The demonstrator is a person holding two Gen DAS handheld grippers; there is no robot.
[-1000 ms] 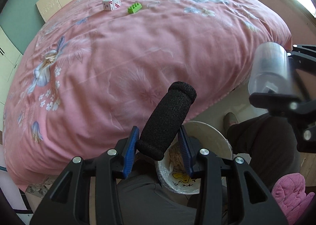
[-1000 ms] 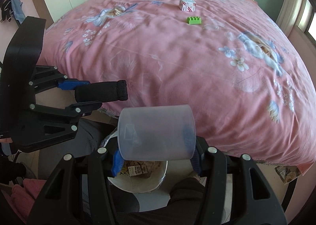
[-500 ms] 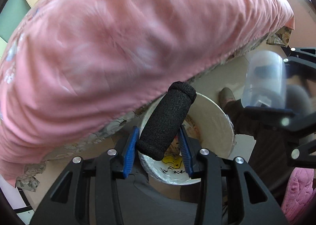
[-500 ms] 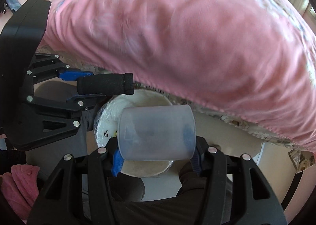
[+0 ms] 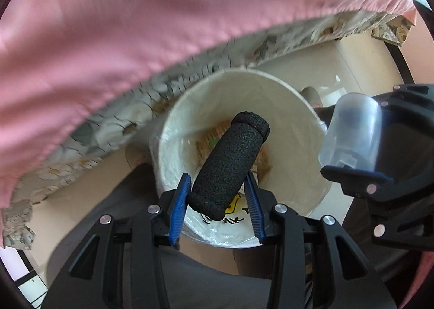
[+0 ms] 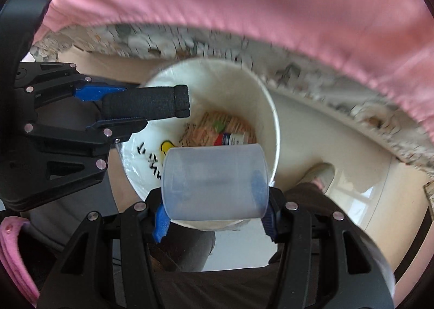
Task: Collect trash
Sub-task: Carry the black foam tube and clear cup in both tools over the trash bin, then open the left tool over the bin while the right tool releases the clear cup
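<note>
We have both grippers pointing down over the white waste bin [image 5: 303, 108], which stands on the floor just beside the bed's edge, under the overhang of the pink bedspread [image 5: 135, 10]. Our left gripper [image 5: 217, 200] has its jaws closed on a black foam cylinder [image 5: 230, 168], which sticks out forward past the blue pads and hangs over the mouth of the bin. Our right gripper [image 6: 214, 214] has its jaws closed on a translucent plastic cup [image 6: 215, 183], held sideways across the pads, near the bin's near rim. In the right wrist view the bin [image 6: 271, 124] is lined with a thin plastic bag and already holds some trash: a patterned wrapper or carton [image 6: 214, 124] and what looks like a small labelled can or bottle [image 6: 233, 139], though blur keeps us from being sure. We judge that the step in hand is the drop: both pieces of trash have been carried to the bin and neither is let go yet. The next move, as we read it, calls for opening each pair of jaws while the piece sits squarely over the opening. The cup looks closer to the rim than the cylinder, so it may need a small shift toward the bin's middle first, or it could catch the edge and fall to the floor.
</note>
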